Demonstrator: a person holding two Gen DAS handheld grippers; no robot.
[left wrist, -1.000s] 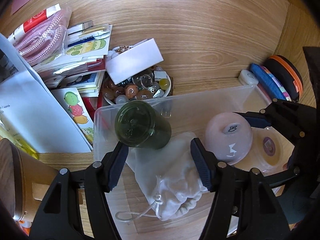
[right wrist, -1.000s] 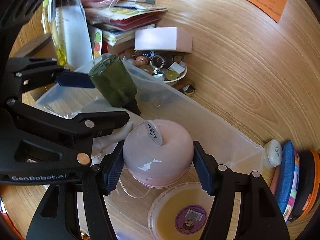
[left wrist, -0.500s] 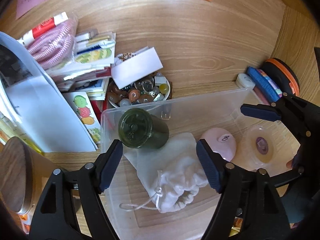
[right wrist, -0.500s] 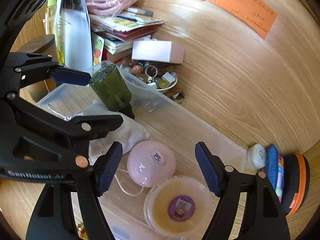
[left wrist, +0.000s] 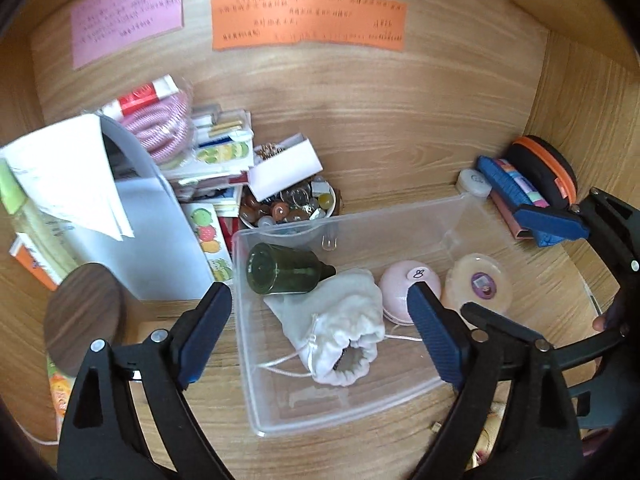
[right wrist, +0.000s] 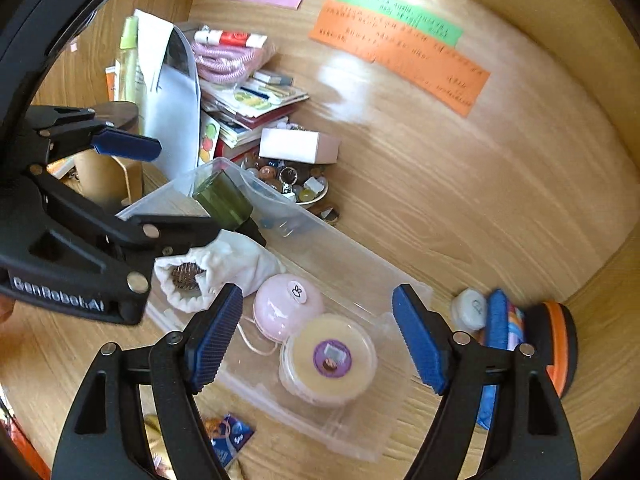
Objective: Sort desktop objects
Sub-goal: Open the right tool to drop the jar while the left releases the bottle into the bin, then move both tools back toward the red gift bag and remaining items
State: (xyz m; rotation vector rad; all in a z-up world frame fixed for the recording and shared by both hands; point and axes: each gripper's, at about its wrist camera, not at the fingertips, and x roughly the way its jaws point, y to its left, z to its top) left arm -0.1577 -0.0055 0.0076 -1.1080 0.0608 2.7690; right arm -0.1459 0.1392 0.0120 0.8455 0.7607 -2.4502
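Clear bin (left wrist: 344, 412) holds green bottle (left wrist: 280, 270), white pouch (left wrist: 340, 328), pink case (left wrist: 404, 280), round tub (left wrist: 480, 284). Left gripper (left wrist: 320, 336) and right gripper (right wrist: 316, 338): jaws spread wide, grasping nothing.

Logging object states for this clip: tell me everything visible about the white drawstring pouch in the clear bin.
The white drawstring pouch is soft, wrinkled cloth, lying on its side on the floor of the clear plastic bin. Its gathered mouth is partly open; the right wrist view shows something brown and ribbed inside. A thin white cord trails from it. The dark green bottle rests against its closed end, and the pink round case sits right beside it. Neither gripper touches it.
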